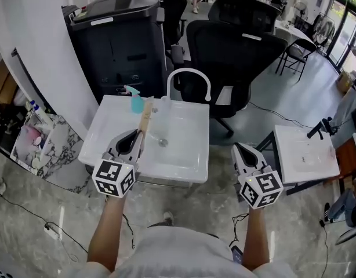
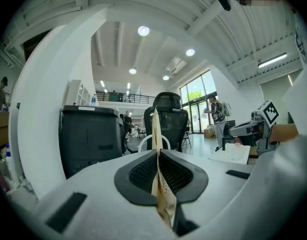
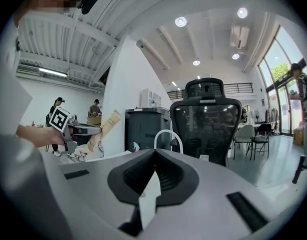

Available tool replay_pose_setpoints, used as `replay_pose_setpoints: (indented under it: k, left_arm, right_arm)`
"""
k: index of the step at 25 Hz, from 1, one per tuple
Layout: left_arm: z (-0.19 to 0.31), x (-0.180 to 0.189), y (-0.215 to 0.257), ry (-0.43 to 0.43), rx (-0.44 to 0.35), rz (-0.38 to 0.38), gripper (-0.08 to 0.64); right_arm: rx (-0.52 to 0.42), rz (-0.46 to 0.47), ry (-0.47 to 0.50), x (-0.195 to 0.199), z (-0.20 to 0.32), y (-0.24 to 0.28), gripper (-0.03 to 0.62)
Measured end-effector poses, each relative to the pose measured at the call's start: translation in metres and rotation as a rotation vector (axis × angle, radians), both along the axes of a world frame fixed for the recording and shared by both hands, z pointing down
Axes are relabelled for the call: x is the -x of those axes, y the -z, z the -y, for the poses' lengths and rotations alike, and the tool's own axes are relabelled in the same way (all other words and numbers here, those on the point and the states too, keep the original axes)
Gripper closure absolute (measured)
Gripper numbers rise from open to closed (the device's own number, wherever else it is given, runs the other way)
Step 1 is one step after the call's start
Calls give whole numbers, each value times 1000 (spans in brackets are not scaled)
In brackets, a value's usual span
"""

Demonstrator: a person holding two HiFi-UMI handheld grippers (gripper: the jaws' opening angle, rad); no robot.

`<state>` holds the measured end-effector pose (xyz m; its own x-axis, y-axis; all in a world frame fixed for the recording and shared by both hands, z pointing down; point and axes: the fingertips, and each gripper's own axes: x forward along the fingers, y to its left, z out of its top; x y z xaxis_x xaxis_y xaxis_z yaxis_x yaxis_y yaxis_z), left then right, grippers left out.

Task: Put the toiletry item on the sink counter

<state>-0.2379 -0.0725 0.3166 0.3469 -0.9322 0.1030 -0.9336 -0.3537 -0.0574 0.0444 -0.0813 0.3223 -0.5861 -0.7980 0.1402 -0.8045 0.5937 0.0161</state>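
A long, flat beige toiletry packet is clamped upright between the jaws of my left gripper, which is shut on its lower end. Seen from the left gripper view, the packet stands edge-on in the left gripper. The gripper hovers over the front left of the white sink counter. My right gripper hangs to the right of the sink, off the counter, jaws closed with nothing in them. The right gripper view shows its jaws meeting and the packet off to the left.
A white curved faucet and a teal spray bottle stand at the sink's back edge. Behind are a black printer and a black office chair. A second white sink stands at right, and a marbled shelf at left.
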Motion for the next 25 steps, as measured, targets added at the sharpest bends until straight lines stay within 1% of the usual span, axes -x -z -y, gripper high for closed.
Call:
replay_pose_setpoints:
  k: [3,6,9,11,13,17,19,22,25]
  left_arm:
    - [26,9,-5,-19,5,5,538]
    - [51,8,-12,-58,17,17,538]
    - [77,-1,-22,-111,38,29,538]
    - [95,-10,-30,-142,58,28,538]
    - [113,-22,-39,-171,77,44,541]
    - [146,-51,-64,-222,125,129,543]
    - [161,-64,-78,-232,149,176,546]
    - [182,-80,-103,-242,203,228,549]
    - [203,-96,-131,-257,245,298,549]
  right_arm:
    - [35,9,-21,7,22,-9,596]
    - [67,4,-62,6,40,-19,596]
    - [77,5,-94,0,53,-23,595]
    - [81,9,-100,-5,58,-26,596]
    - [98,24,-101,-13,65,-31,596]
    - [159,57,-108,-30,88,-49,597]
    - [184,55,-96,-34,105,-61,597]
    - [224,48,-66,-34,131,-77,595]
    - [249,39,-42,-36,156,-91,596]
